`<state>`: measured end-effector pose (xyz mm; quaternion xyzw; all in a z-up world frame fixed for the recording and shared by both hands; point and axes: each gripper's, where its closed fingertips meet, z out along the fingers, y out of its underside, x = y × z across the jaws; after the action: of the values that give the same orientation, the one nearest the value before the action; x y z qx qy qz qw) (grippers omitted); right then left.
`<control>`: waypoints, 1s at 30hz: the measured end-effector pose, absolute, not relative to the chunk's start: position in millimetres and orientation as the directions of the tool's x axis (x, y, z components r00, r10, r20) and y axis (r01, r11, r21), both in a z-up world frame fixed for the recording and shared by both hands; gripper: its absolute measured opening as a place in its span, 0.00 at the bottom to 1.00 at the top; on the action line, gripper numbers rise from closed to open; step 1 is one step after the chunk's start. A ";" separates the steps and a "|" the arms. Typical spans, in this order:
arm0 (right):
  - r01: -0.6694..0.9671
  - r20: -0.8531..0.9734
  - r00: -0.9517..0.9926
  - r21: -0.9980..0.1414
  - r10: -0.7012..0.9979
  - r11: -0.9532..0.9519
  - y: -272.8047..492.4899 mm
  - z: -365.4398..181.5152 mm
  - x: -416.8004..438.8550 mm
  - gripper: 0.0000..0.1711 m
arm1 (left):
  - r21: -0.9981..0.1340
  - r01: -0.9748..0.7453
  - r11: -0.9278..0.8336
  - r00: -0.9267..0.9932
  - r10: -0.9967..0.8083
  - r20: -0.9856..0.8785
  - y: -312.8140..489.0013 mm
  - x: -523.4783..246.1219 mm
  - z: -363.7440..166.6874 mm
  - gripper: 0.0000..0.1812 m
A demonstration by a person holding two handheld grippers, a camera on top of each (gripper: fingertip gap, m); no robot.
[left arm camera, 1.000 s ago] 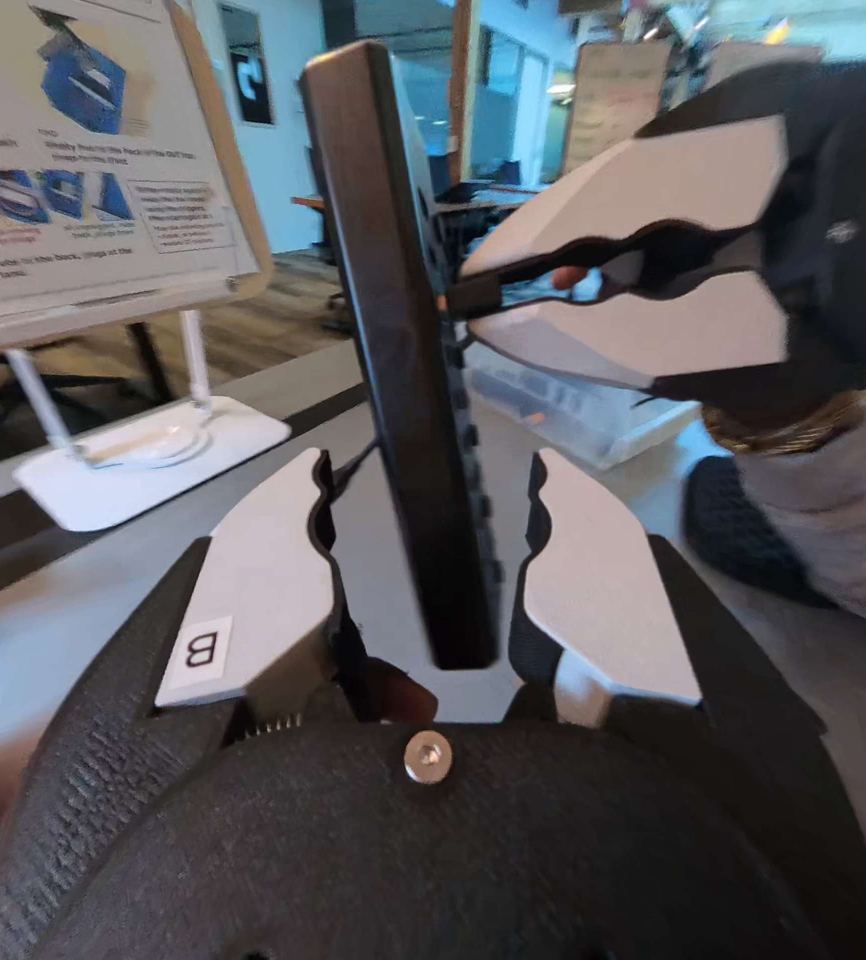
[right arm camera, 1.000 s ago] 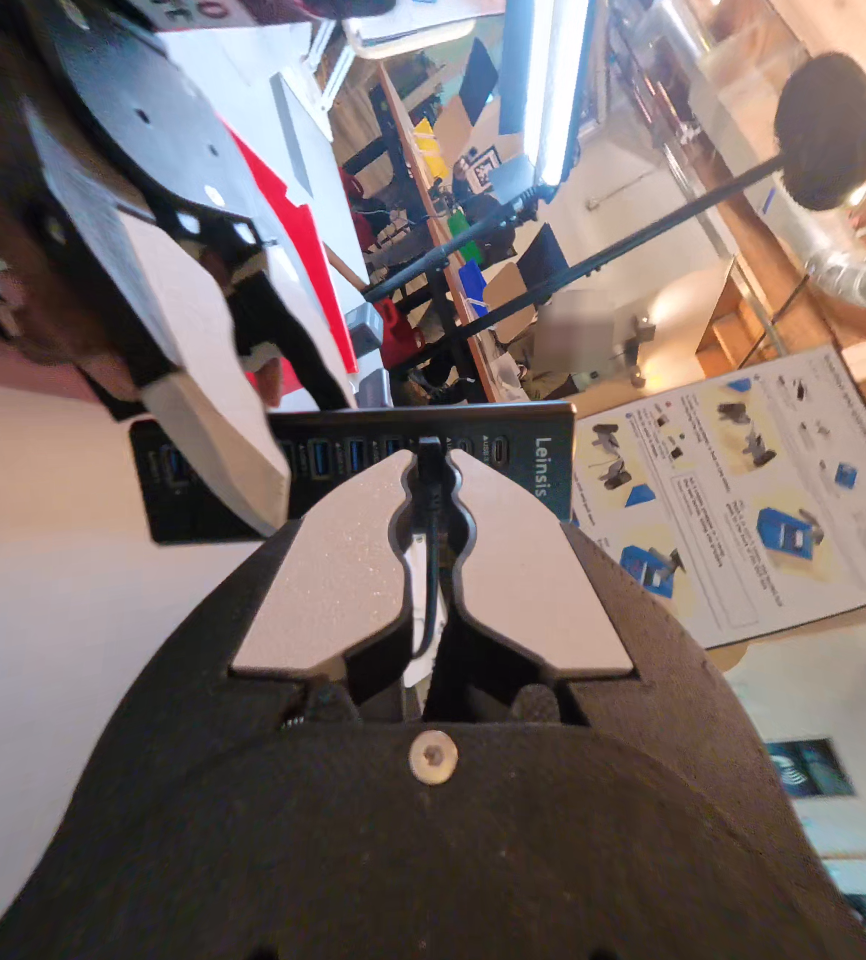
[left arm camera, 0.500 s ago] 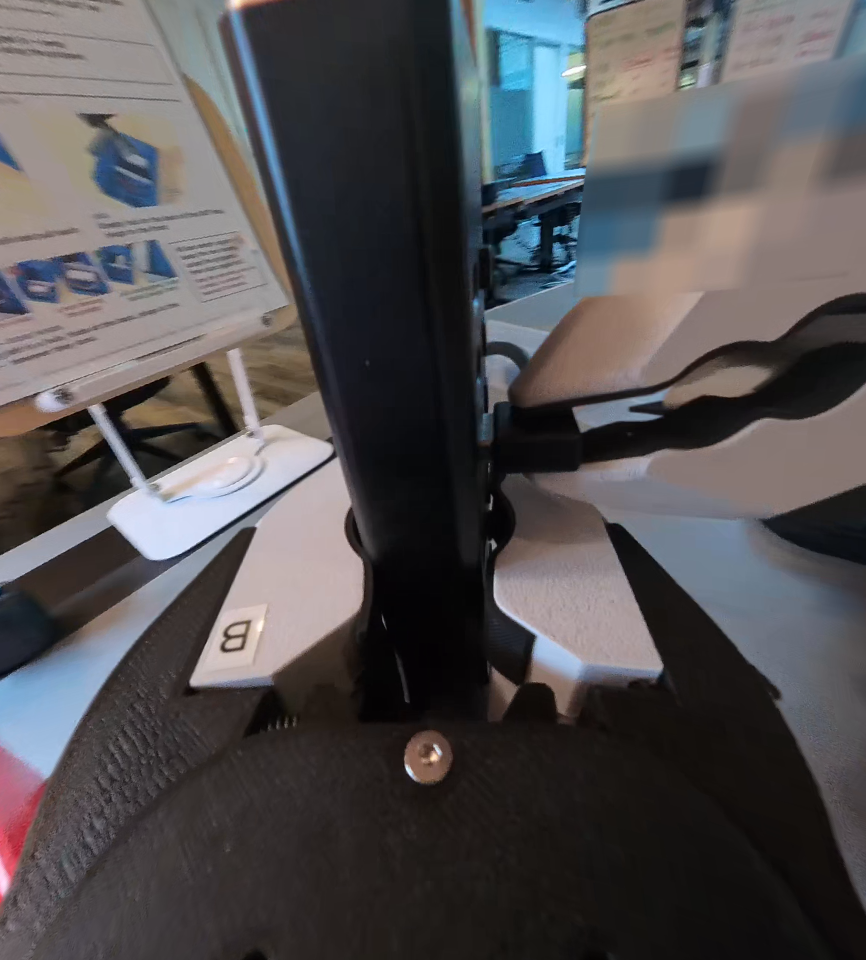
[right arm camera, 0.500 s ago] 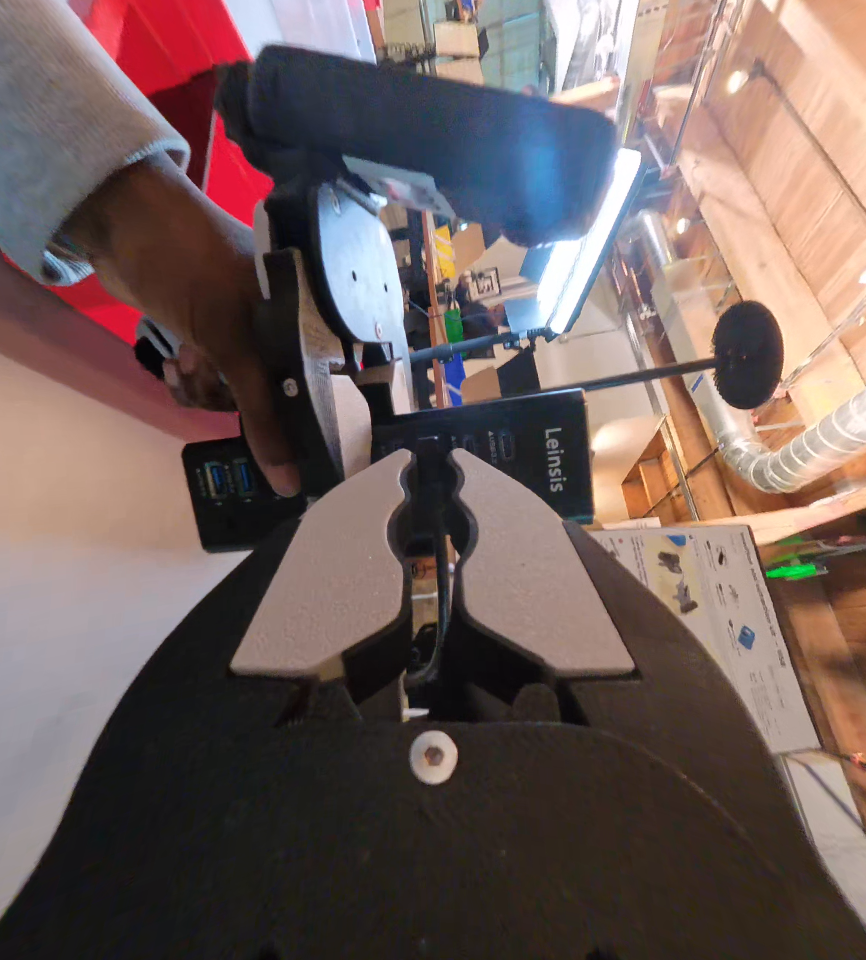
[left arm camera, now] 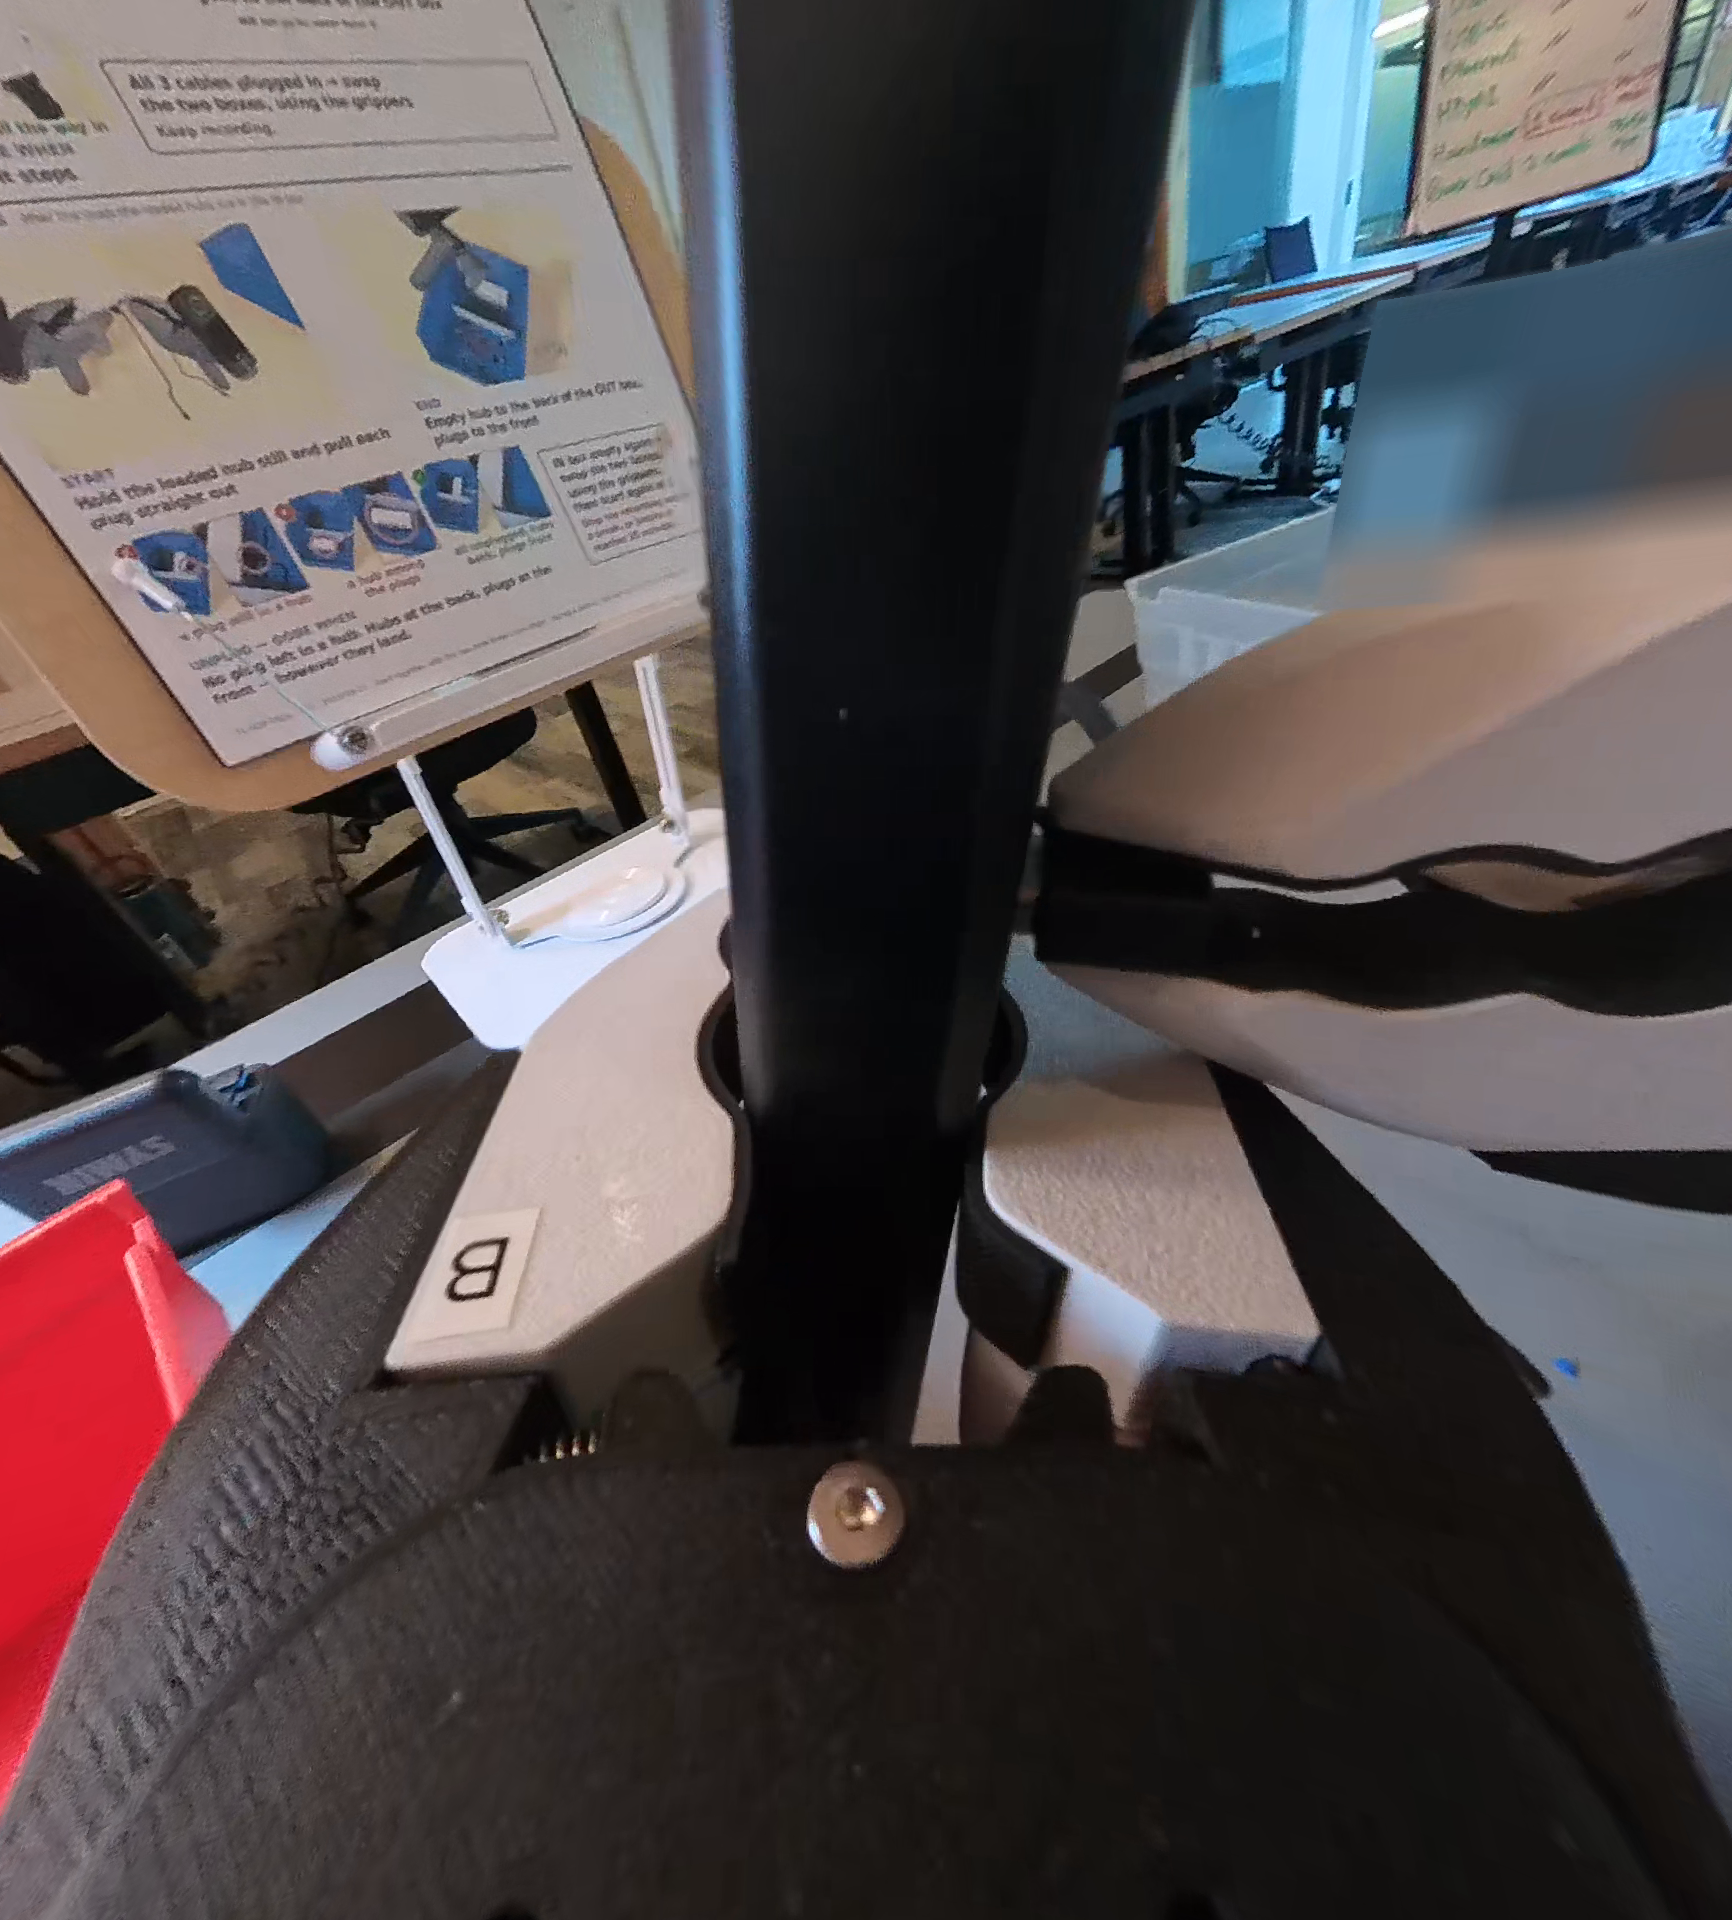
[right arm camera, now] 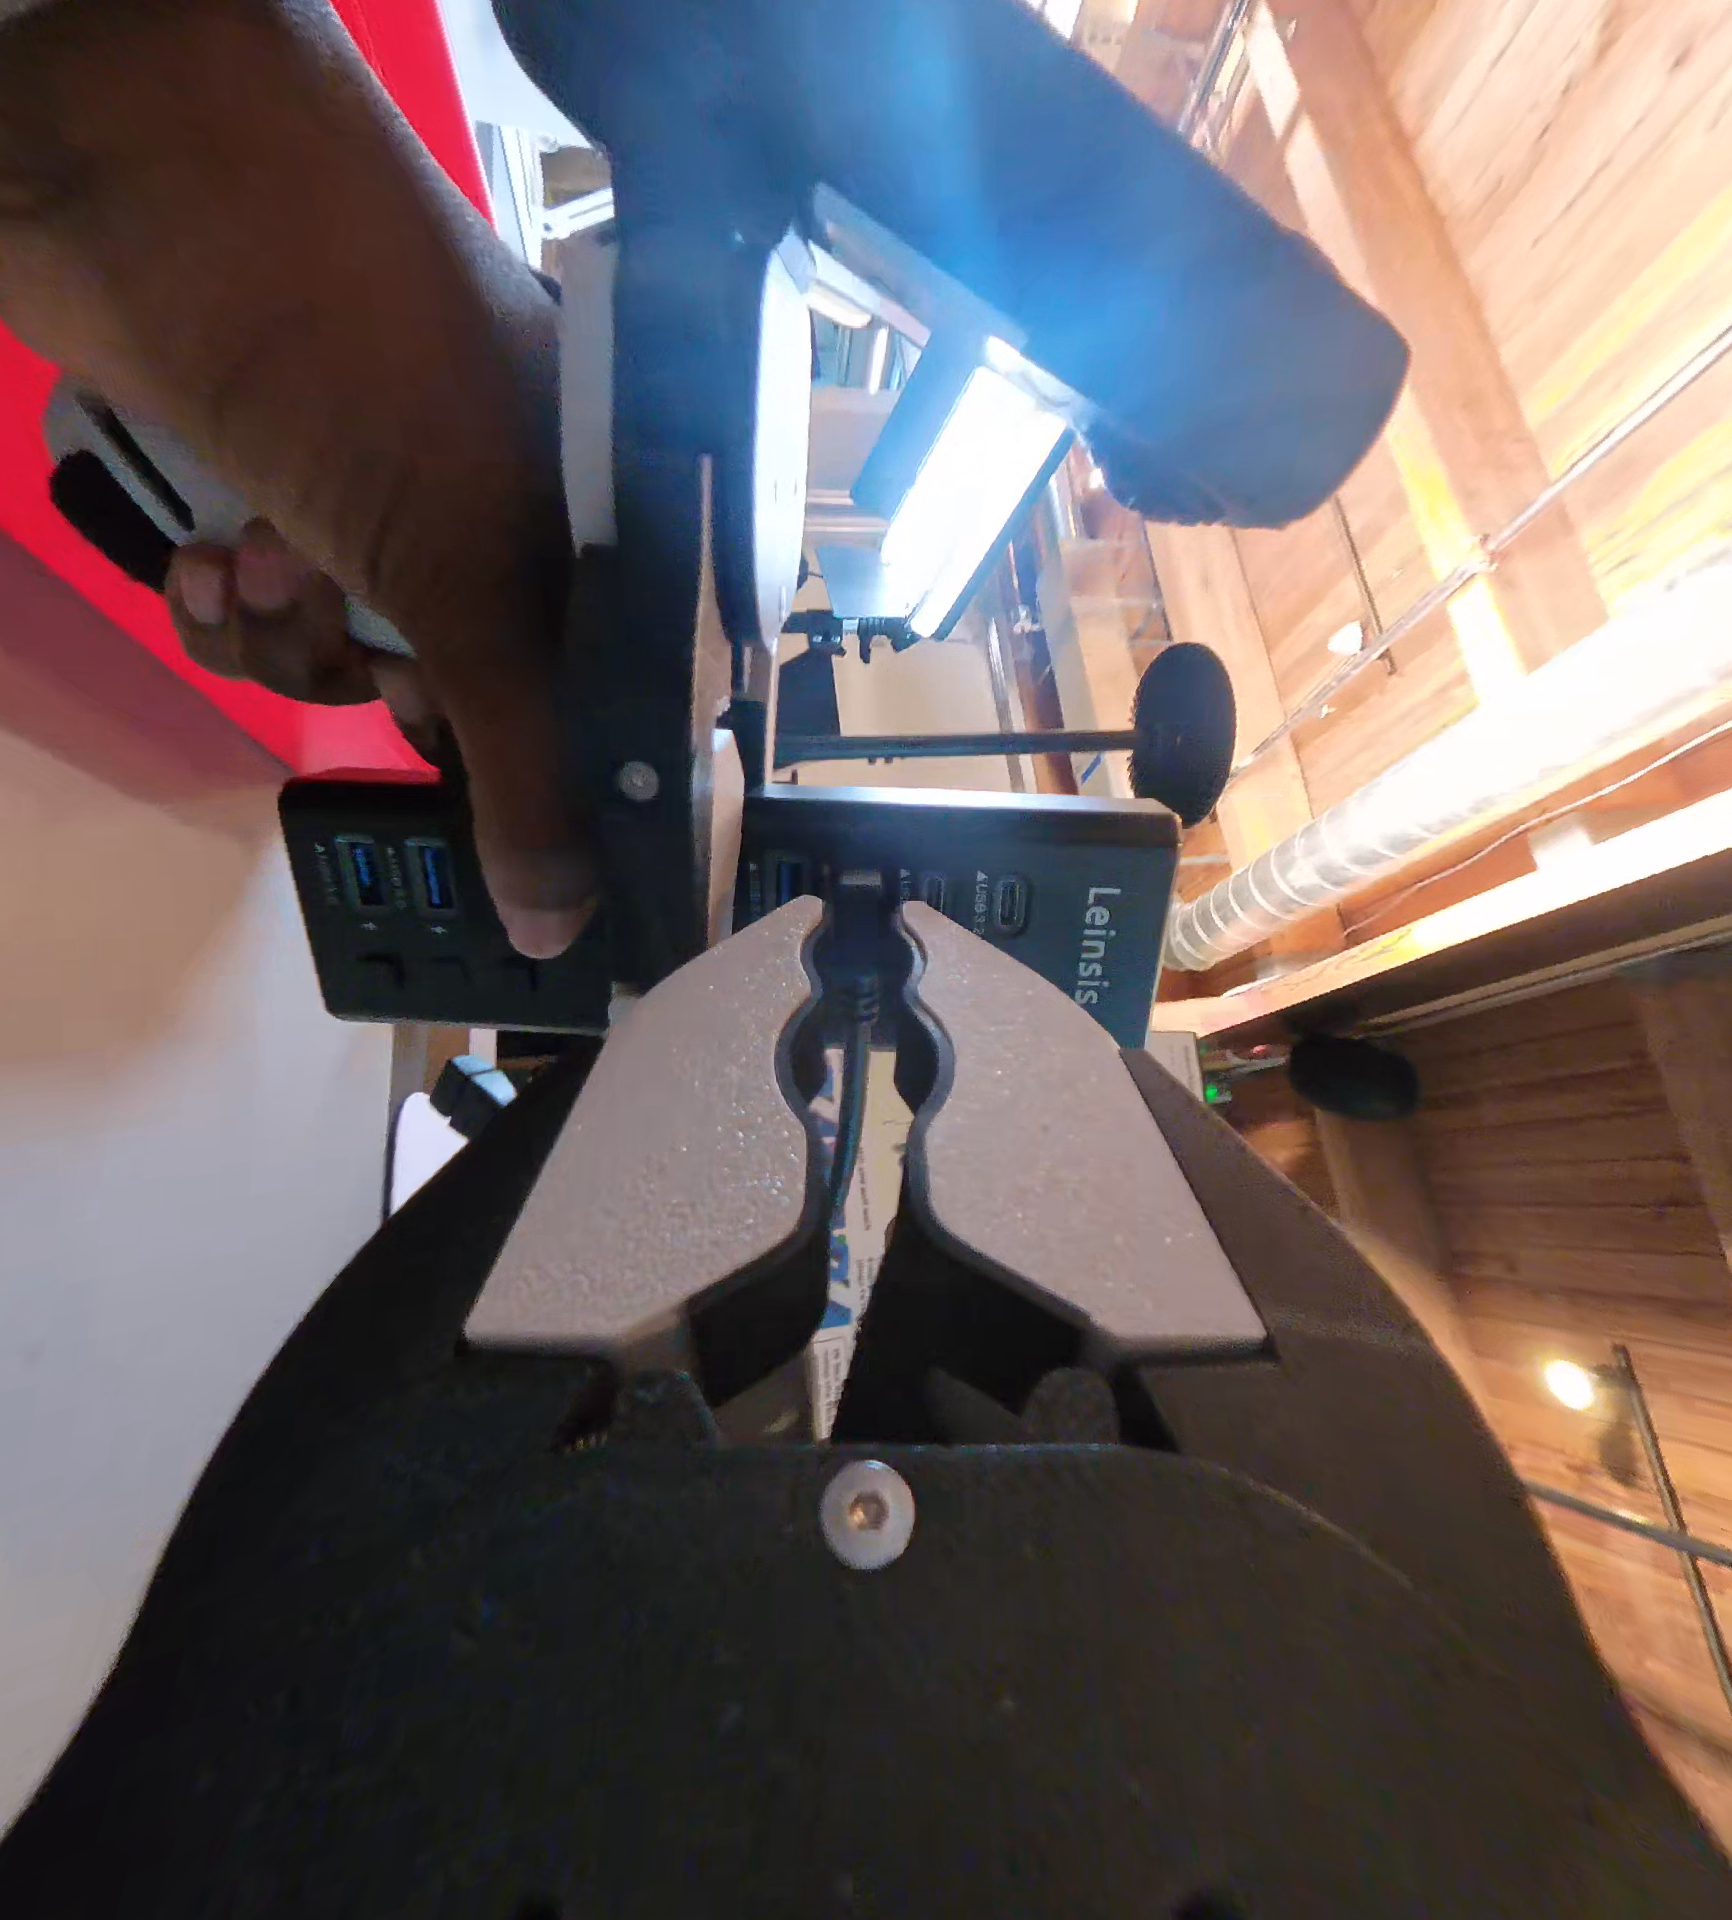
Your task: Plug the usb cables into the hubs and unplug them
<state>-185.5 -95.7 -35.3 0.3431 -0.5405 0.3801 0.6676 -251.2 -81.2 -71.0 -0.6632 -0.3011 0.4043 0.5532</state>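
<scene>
Between left claw (left arm camera: 857, 1049) fingers, black hub (left arm camera: 903, 520) seemingly upright.

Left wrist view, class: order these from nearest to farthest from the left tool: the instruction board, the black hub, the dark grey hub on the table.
1. Black hub: clamped in the left tool.
2. Dark grey hub: left, on the table.
3. Instruction board: behind, upper left, on its stand.

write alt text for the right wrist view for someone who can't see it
The right gripper pinches a black usb plug at a port on a black hub. A hand holds the left gripper, which clamps the hub's middle, with a red bin behind.
</scene>
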 end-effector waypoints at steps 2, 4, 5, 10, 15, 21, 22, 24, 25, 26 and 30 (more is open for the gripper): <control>-0.887 0.979 0.132 0.047 0.154 0.460 -93.7 -30.4 -181.4 0.04 | -0.977 -0.066 -0.203 0.497 0.843 -0.208 -79.3 -248.4 -65.0 0.22; -0.884 0.976 0.151 0.064 0.155 0.462 -93.4 -29.4 -180.3 0.05 | -0.974 -0.070 -0.214 0.488 0.844 -0.220 -80.3 -248.1 -63.5 0.22; -0.882 0.975 0.161 0.071 0.156 0.466 -93.5 -29.2 -180.1 0.05 | -0.973 -0.068 -0.222 0.484 0.845 -0.227 -81.4 -248.2 -63.4 0.22; -0.866 0.961 0.208 0.094 0.183 0.491 -93.6 -22.3 -174.4 0.05 | -0.964 -0.096 -0.247 0.461 0.848 -0.262 -84.9 -245.0 -54.2 0.22; -0.924 0.981 0.045 -0.030 0.186 0.381 -82.2 -17.2 -179.0 0.05 | -0.904 -0.187 -0.384 0.411 0.806 -0.427 -80.3 -242.3 -46.3 0.21; -0.894 0.972 0.109 0.005 0.207 0.448 -83.1 -17.9 -180.9 0.05 | -0.924 -0.158 -0.348 0.429 0.818 -0.382 -83.8 -241.6 -48.0 0.17; -0.876 0.966 0.160 0.045 0.203 0.481 -86.6 -18.3 -178.5 0.05 | -0.939 -0.152 -0.308 0.447 0.826 -0.343 -85.5 -239.9 -48.9 0.18; -0.891 0.960 0.132 0.005 0.248 0.454 -87.9 -15.8 -175.3 0.05 | -0.952 -0.142 -0.271 0.472 0.827 -0.306 -84.8 -236.1 -47.4 0.18; -0.898 0.954 0.143 0.012 0.265 0.440 -86.0 -13.3 -173.2 0.05 | -0.959 -0.145 -0.242 0.475 0.834 -0.282 -83.8 -235.1 -43.4 0.17; -0.919 0.954 0.136 0.021 0.268 0.395 -81.7 -15.2 -166.4 0.05 | -0.985 -0.133 -0.113 0.428 0.889 -0.160 -100.6 -239.5 -31.9 0.17; -0.943 0.926 0.000 -0.125 0.377 0.309 -61.7 -3.6 -169.8 0.05 | -0.947 -0.278 0.162 0.320 0.945 0.068 -206.4 -216.1 23.5 0.17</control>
<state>-169.8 -61.7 -3.6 0.2898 -0.4881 0.5115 0.6451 -216.1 -206.4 23.5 -0.4591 -0.3632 0.4564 0.6701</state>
